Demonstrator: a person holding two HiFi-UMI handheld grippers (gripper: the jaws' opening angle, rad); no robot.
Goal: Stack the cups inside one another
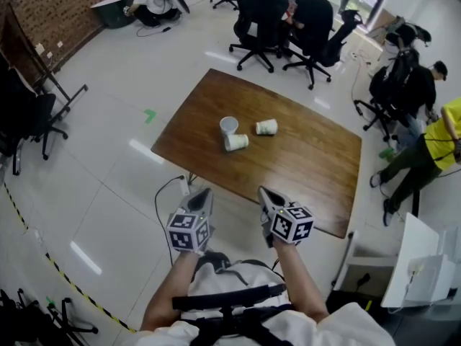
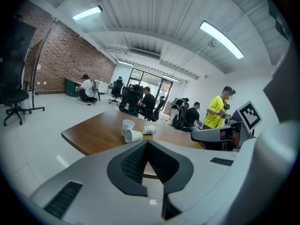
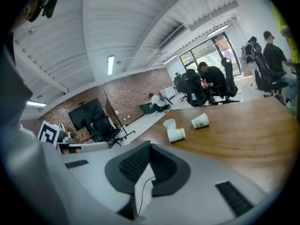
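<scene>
Worktop (image 1: 317, 164) ahead carries the upright cup (image 1: 229, 125), a tipped cup (image 1: 236, 142) just beside it and a second tipped cup (image 1: 266, 127) near, none nested. My left gripper (image 1: 204, 192) and right gripper (image 1: 264, 192) hang clenched and empty, short of its edge, since I judge the reach comes first.

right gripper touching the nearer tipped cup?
Apart. Head view shows the right gripper, shut and empty, by the near edge of the table, with bare wood between it and the nearer tipped cup.
</scene>
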